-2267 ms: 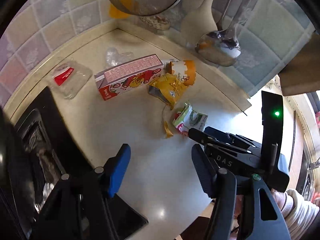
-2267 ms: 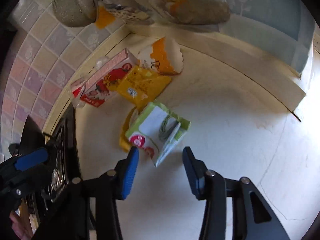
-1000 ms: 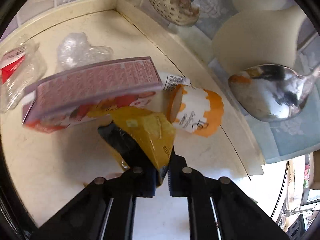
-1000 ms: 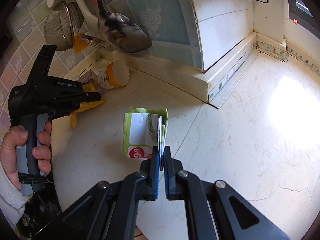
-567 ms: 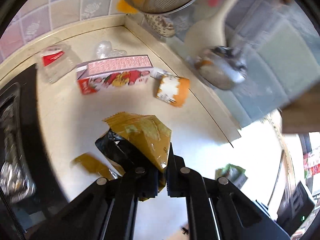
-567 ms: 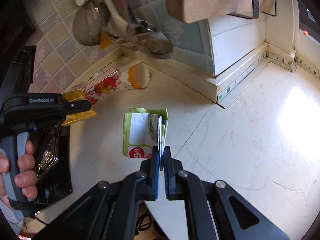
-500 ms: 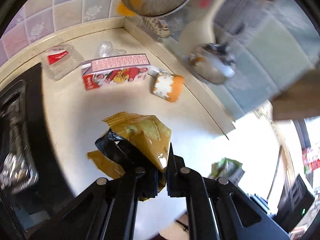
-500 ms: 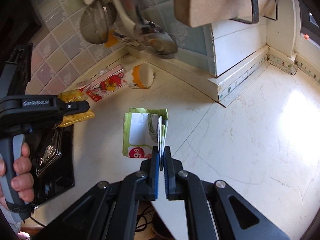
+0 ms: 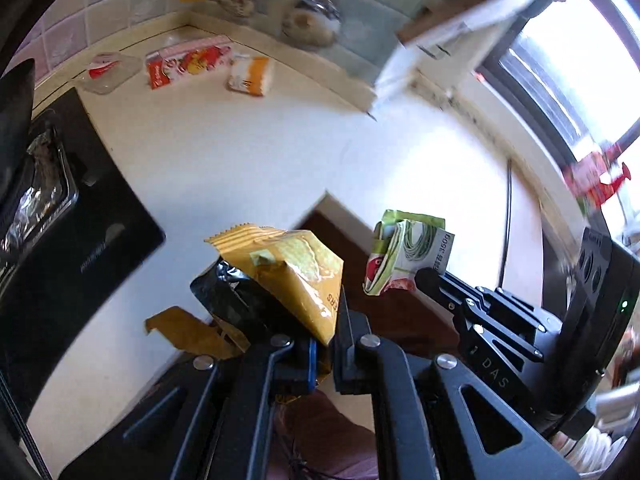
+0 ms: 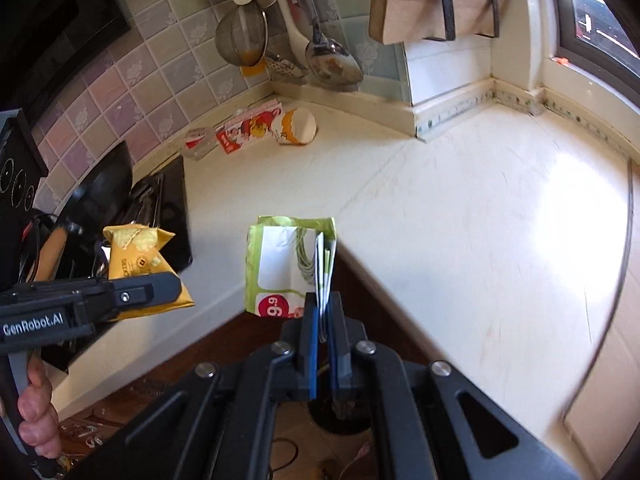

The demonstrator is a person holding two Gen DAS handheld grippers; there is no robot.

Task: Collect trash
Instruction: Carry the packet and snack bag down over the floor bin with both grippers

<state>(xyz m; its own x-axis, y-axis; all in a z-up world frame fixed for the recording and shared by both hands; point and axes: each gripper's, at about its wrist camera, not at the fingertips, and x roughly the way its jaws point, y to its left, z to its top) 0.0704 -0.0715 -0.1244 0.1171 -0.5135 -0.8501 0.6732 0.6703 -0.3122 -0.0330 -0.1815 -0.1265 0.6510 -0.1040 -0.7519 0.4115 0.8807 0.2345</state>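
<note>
Left hand-held gripper (image 9: 325, 354) is clamped on a yellow snack bag (image 9: 296, 276), bag sticking up out of the pinched fingers, off the surface (image 9: 240, 152) and out past its front edge. Right hand-held gripper (image 10: 323, 334) is clamped on a green-white packet (image 10: 288, 264), also lifted, hanging over the surface edge. In the left view the packet (image 9: 408, 256) sits just right of the yellow bag, the two apart.

Versus a second ago: the yellow bag was low among the corner trash, right by the red-pink carton (image 9: 186, 62) and the orange-white cup (image 9: 250, 74); now both hand-held grippers are pulled well back from that corner. Carton, cup and clear plastic container (image 9: 108, 72) stay at the back corner. A torn yellow scrap (image 9: 188, 330) lies near the front edge.

Left view is motion-blurred at the top; hanging utensils are smeared. Bag's lower end is hidden between the fingers. Dark round thing on the floor (image 10: 338, 416) is mostly blocked, cannot tell what it is. A hand (image 10: 36, 412) is cut off at the frame edge.
</note>
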